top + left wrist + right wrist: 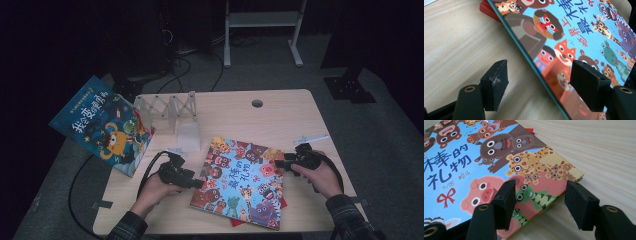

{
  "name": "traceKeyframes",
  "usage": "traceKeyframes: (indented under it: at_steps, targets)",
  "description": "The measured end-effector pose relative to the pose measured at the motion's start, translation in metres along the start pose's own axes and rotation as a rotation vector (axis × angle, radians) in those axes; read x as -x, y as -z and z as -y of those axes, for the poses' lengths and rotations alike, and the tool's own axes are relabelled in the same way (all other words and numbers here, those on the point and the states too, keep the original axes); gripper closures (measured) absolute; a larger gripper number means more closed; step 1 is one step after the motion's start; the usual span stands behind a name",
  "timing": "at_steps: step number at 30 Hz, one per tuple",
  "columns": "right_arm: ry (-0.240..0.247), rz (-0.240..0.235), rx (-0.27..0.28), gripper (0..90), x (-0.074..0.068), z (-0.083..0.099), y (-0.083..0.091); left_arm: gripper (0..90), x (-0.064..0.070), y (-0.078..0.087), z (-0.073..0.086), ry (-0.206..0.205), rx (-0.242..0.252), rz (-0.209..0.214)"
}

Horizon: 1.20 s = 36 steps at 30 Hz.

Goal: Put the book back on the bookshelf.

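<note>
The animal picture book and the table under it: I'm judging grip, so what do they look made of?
The animal picture book: likely glossy printed card, a stiff hardcover, judging by its thick, straight edge and sheen.
The table: pale wood or wood-look laminate, matt, with fine straight grain lines.

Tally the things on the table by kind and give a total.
Picture books: 2, the animal-cover book lying flat and the blue monster-cover book leaning at the rack
White folding rack: 1
Red thing under the flat book: 1
Total: 4
</note>
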State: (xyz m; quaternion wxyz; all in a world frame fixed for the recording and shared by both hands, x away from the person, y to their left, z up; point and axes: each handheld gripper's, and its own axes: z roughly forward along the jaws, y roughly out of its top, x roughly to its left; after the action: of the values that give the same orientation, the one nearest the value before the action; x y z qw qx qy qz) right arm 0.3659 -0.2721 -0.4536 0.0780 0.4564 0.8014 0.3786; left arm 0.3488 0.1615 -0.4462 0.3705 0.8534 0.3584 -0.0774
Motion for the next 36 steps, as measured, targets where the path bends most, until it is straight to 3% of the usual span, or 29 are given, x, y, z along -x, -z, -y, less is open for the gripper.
traceKeyframes:
  at_steps: [9,22,31,36]
  targets:
    - [0.039,-0.019,-0.003,41.4,-0.004,-0.007,-0.007,26.9,0.0,-0.007,-0.003,-0.005,-0.016,-0.001]
    - [0.091,-0.064,-0.019,41.2,-0.017,-0.011,-0.014,26.1,-0.009,-0.013,-0.006,0.035,0.008,0.01]
    - [0.144,-0.097,-0.04,41.1,-0.032,0.0,-0.005,25.8,-0.006,-0.013,0.0,0.064,0.005,0.031]
    - [0.169,-0.12,-0.058,40.3,-0.043,0.011,0.004,25.6,-0.004,-0.01,0.005,0.059,0.005,0.03]
